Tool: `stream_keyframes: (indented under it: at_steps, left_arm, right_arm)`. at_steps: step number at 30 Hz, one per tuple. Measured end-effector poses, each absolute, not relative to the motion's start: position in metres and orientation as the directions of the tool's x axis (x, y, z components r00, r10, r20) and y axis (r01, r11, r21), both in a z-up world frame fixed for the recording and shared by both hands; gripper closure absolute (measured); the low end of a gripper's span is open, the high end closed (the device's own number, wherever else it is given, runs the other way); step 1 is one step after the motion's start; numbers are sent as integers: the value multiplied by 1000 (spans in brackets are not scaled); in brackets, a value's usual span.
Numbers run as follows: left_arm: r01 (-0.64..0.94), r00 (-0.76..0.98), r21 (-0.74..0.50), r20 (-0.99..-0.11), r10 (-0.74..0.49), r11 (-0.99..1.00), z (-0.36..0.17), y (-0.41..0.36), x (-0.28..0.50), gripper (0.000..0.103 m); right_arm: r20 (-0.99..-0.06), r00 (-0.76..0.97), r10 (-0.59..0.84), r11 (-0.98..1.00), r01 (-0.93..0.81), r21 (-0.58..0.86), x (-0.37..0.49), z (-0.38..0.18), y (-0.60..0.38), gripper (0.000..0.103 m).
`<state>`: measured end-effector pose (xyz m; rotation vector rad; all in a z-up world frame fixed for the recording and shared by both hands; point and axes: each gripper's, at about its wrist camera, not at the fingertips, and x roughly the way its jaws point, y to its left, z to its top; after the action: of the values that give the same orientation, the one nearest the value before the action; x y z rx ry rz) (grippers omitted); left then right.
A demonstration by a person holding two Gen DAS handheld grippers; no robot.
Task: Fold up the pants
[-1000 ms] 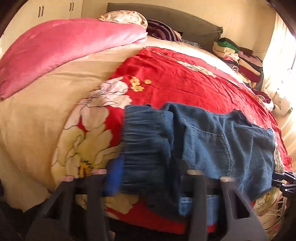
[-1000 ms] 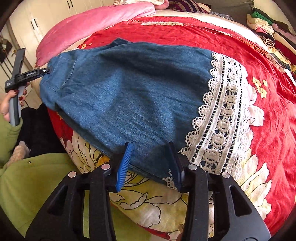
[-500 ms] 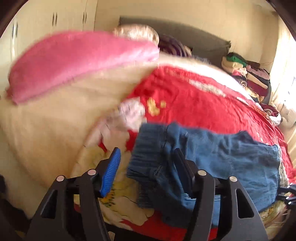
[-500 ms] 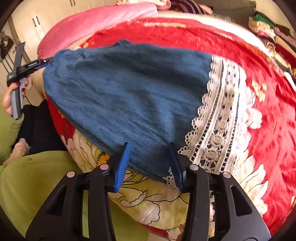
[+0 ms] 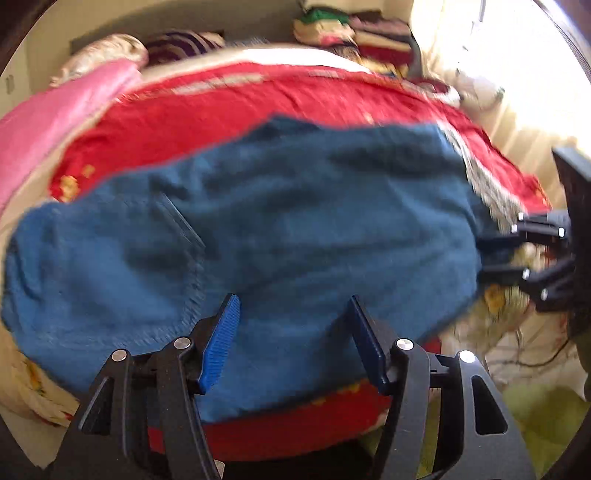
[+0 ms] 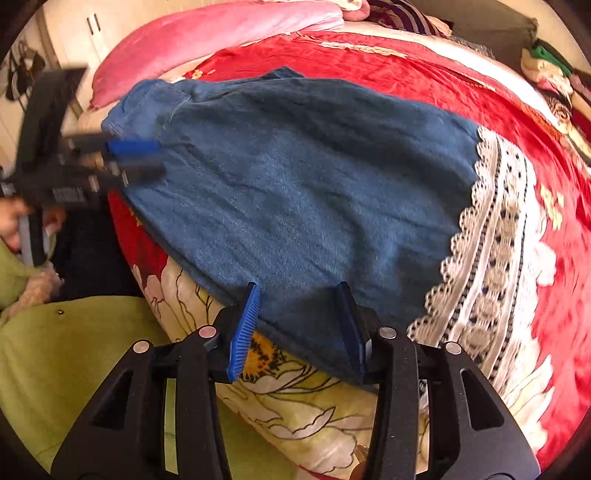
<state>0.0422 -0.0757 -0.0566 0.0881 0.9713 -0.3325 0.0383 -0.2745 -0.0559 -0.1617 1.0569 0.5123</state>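
Blue denim pants [image 6: 295, 177] with a white lace hem [image 6: 491, 243] lie spread on the red floral bedspread [image 6: 406, 70]. They also fill the left wrist view [image 5: 258, 229], which is blurred. My left gripper [image 5: 291, 339] is open, its jaws wide apart over the near edge of the pants at the waist end. It shows in the right wrist view [image 6: 136, 158] at the waist. My right gripper [image 6: 299, 321] is open, its jaws either side of the near edge close to the lace. It shows in the left wrist view [image 5: 491, 258] at the hem end.
A pink quilt [image 6: 221, 33] lies at the head of the bed, with pillows [image 5: 177, 44] behind it. Stacked folded clothes [image 5: 354, 33] sit at the far right. The person's green sleeve [image 6: 62, 354] is at the bed's near edge. A wardrobe [image 6: 74, 33] stands to the left.
My left gripper has opened, letting go of the waistband, and swung right over the pants. My right gripper has stayed open at the hem end.
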Motion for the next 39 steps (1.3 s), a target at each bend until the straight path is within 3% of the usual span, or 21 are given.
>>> stream_keyframes:
  at_steps: [2, 6, 15, 26, 28, 30, 36, 39]
  left_arm:
    - [355, 510, -41, -829, -230, 934, -59, -82, 35, 45]
    - [351, 523, -120, -797, -301, 929, -40, -68, 39, 45]
    - [344, 596, -160, -724, -347, 925, 10, -52, 127, 43]
    - [448, 440, -133, -828, -348, 884, -35, -96, 221, 46]
    - [447, 422, -135, -840, -342, 884, -43, -98, 224, 61]
    - [452, 417, -166, -829, -373, 876, -45, -98, 223, 91]
    - [403, 528, -214, -740, -418, 890, -21, -86, 218, 97]
    - [369, 529, -200, -758, -381, 908, -32, -86, 224, 97]
  right_arm:
    - [-864, 383, 328, 869, -481, 116, 35, -57, -276, 68]
    - [-862, 370, 345, 859, -494, 132, 36, -52, -279, 67]
    - [-799, 492, 346, 873, -480, 83, 67, -19, -296, 65]
    - [-806, 487, 338, 886, -454, 97, 99, -34, -311, 64]
    - [-815, 472, 335, 888, -449, 105, 101, -40, -312, 64]
    - [-826, 455, 333, 889, -442, 115, 102, -49, -314, 64]
    - [-824, 452, 341, 894, -427, 135, 98, -55, -318, 63]
    - [-827, 452, 336, 896, -425, 132, 97, -57, -318, 63]
